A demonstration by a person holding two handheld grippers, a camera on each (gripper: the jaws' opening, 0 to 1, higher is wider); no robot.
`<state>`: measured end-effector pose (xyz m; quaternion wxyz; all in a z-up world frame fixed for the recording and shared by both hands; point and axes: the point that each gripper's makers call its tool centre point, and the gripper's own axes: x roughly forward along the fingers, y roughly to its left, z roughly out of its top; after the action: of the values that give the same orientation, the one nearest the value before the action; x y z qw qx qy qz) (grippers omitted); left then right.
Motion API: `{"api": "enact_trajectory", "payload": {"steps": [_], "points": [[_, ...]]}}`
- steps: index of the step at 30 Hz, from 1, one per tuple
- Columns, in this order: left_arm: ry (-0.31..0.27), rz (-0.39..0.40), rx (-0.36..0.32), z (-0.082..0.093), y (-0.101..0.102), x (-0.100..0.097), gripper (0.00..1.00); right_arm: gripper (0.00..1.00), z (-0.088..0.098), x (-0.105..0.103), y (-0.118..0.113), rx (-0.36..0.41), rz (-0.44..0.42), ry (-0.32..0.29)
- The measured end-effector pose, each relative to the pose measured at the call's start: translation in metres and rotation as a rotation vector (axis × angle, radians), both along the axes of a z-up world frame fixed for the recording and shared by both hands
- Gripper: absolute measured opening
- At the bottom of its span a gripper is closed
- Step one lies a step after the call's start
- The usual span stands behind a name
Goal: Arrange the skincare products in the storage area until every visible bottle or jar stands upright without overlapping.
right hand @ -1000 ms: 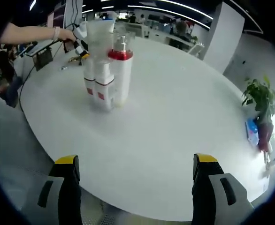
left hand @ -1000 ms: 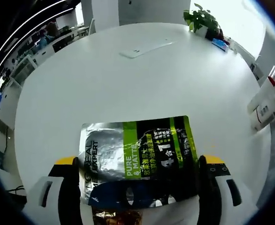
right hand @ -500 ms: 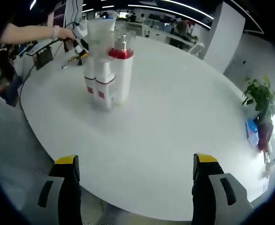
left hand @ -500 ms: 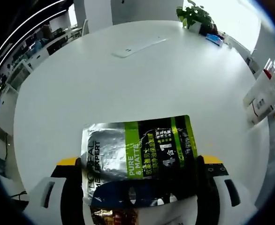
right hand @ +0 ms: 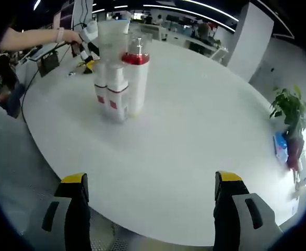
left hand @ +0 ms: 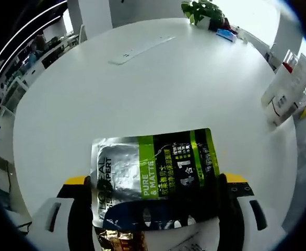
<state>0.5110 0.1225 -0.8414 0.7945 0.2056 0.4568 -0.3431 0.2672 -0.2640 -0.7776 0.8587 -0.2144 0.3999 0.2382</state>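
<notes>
Foil sachet [left hand: 153,180] clamped in left hand-held gripper [left hand: 155,209]; right hand-held gripper [right hand: 149,209] agape, empty.

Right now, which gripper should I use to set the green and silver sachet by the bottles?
Left. The left gripper already has the sachet between its jaws, above the white table. The right gripper is open and empty, facing the upright white bottles, so probably keep it free.

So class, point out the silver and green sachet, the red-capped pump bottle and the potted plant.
Silver and green sachet [left hand: 155,175], left gripper view, on its green band.
Red-capped pump bottle [right hand: 137,83], right gripper view, on its white body.
Potted plant [right hand: 287,112], right gripper view, on its leaves.
</notes>
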Motion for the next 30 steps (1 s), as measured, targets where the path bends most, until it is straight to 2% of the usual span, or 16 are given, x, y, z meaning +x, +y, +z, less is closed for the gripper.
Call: {"api": "enact_trajectory", "payload": {"steps": [13, 30], "points": [[-0.003, -0.085, 0.013, 0.0, -0.016, -0.021, 0.95, 1.0, 0.0, -0.002, 0.001, -0.004, 0.003, 0.004], [0.003, -0.232, 0.047, 0.0, -0.051, -0.052, 0.94, 1.0, 0.002, 0.001, 0.0, 0.006, 0.001, -0.01]]}}
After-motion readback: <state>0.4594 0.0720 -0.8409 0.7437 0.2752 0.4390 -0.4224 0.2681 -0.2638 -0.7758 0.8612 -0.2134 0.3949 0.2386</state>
